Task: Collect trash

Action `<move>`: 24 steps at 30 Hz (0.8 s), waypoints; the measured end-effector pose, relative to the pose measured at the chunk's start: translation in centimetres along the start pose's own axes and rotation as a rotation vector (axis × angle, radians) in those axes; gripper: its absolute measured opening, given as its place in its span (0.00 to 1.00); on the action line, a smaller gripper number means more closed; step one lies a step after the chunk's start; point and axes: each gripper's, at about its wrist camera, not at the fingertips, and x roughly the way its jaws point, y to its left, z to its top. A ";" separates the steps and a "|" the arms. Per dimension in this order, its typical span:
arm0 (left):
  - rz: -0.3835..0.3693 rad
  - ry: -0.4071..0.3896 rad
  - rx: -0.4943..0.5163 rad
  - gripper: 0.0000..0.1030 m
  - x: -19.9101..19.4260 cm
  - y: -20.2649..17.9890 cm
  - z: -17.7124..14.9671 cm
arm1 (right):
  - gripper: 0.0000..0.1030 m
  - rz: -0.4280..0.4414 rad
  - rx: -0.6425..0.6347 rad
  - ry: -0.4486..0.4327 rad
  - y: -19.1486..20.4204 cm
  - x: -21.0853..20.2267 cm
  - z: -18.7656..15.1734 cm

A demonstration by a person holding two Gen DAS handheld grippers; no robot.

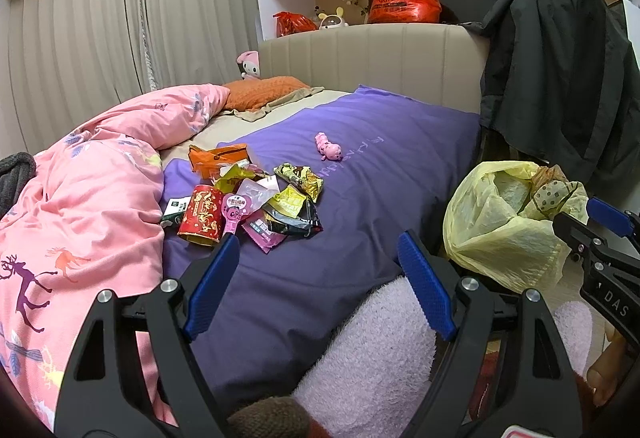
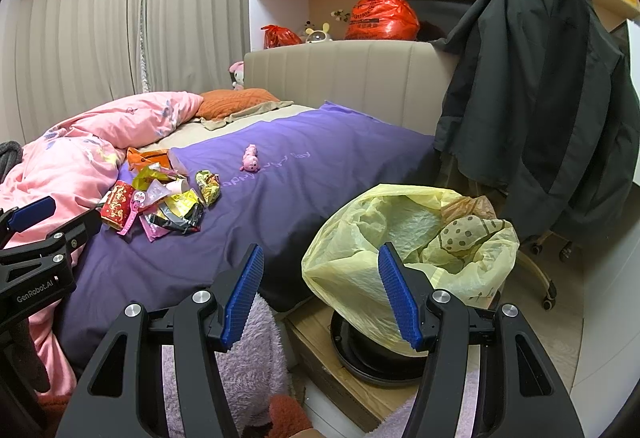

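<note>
Left wrist view: the wrappers (image 1: 248, 202) lie heaped on the purple sheet (image 1: 360, 198), none lifted.
Left tongs (image 1: 316, 250): spread wide, nothing between them, short of the heap.
Bag (image 1: 500, 222): yellow, mouth open, beside the bed to the right.
Right wrist view: the bag (image 2: 360, 258) sits just ahead, some paper already inside.
Right tongs (image 2: 320, 266): released, empty.
Progress: by my reckoning barely begun; the whole heap (image 2: 160, 202) remains to be bagged.
</note>
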 end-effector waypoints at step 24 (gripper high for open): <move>-0.009 0.010 -0.001 0.75 0.4 -0.3 -0.3 | 0.55 -0.001 -0.001 0.000 0.0 0.0 -0.1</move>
